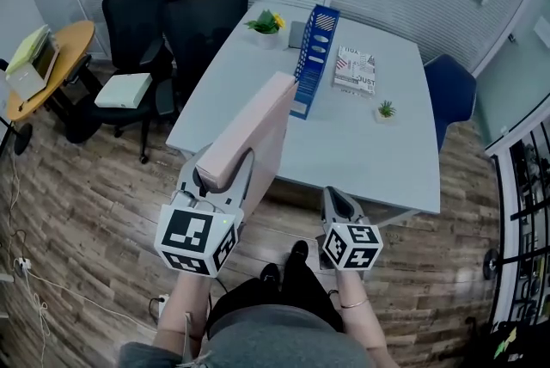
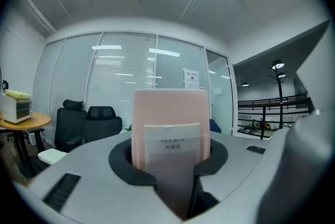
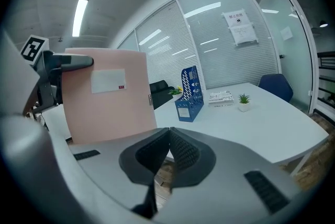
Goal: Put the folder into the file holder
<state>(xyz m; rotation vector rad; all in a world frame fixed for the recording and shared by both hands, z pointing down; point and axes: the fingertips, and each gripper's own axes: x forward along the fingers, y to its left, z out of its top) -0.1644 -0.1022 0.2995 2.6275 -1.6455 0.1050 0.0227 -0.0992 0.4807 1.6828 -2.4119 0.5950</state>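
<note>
My left gripper [image 1: 225, 179] is shut on the near end of a pink box folder [image 1: 258, 127], which it holds off the floor, slanting toward the white table [image 1: 369, 160]. In the left gripper view the folder's spine [image 2: 170, 123] with a white label stands upright between the jaws. The blue file holder [image 1: 314, 57] stands on the table beyond the folder's far end, apart from it. My right gripper [image 1: 338, 201] hangs at the table's near edge, shut, with nothing in it. The right gripper view shows the folder [image 3: 107, 94] at left and the file holder [image 3: 189, 94] further back.
A printed book [image 1: 354, 70] lies right of the file holder. Two small potted plants [image 1: 266, 22] [image 1: 386, 110] stand on the table. Black office chairs [image 1: 176, 14] are at the table's left, a blue chair [image 1: 451, 87] at its right, a round wooden table [image 1: 51, 57] far left.
</note>
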